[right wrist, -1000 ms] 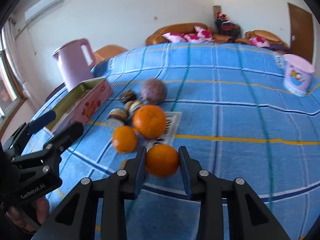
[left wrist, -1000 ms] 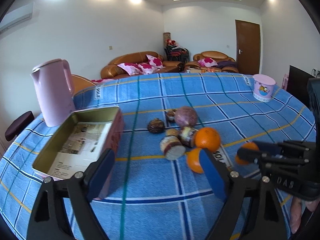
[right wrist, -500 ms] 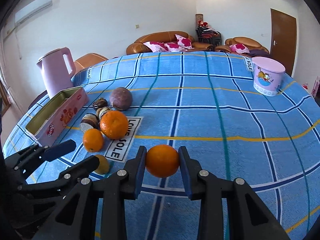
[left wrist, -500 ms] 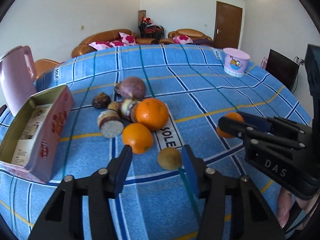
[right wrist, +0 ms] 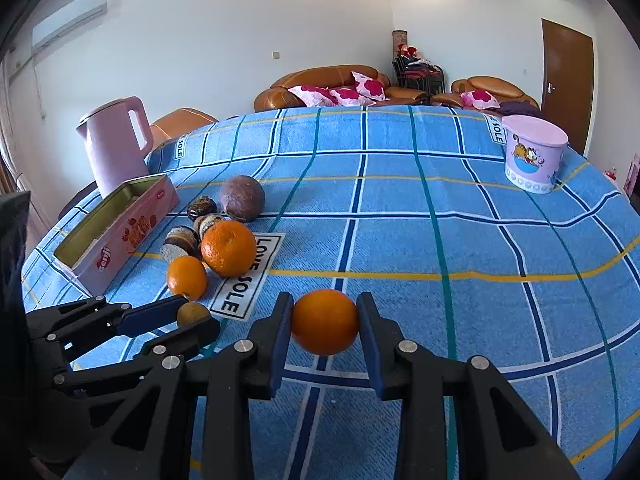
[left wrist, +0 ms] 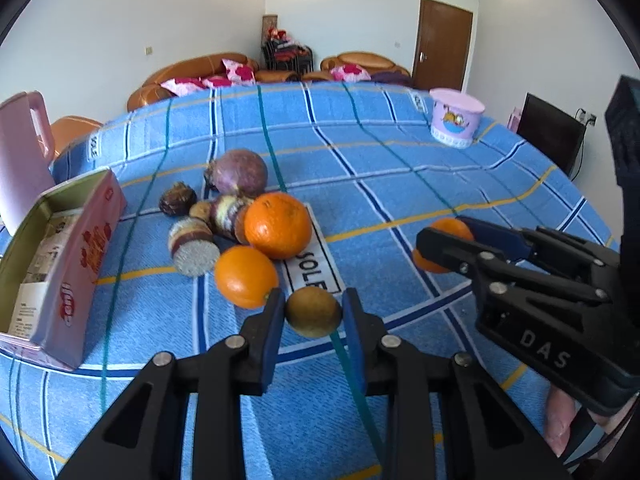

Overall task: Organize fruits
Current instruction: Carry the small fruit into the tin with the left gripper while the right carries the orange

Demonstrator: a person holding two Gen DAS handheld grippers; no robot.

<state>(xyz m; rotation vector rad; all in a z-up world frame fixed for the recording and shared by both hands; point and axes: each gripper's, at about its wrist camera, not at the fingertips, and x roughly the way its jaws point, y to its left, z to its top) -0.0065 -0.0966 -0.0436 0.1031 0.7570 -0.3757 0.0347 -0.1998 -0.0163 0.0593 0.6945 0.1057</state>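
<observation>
A brown-green kiwi [left wrist: 314,312] rests on the blue checked cloth, and my left gripper [left wrist: 313,309] is shut on it. My right gripper [right wrist: 325,316] is shut on a small orange [right wrist: 325,326], held just above the cloth to the right of the kiwi. The same pair shows in the other view: the right gripper [left wrist: 442,240] and its orange [left wrist: 450,227]. A big orange [left wrist: 278,225] and a smaller orange [left wrist: 245,276] lie just behind the kiwi. Further back sit a round purple fruit [left wrist: 239,173] and several small dark fruits [left wrist: 192,236].
An open pink tin [left wrist: 60,248] with paper inside lies at the left, close to the fruit pile. A pink kettle [right wrist: 114,146] stands behind it. A pink tub [right wrist: 532,154] is at the far right. Sofas and a door stand beyond the table.
My left gripper swung from the tin toward the fruit pile, came down around the kiwi and shut on it. The right gripper drifted slightly right, still holding its orange.
</observation>
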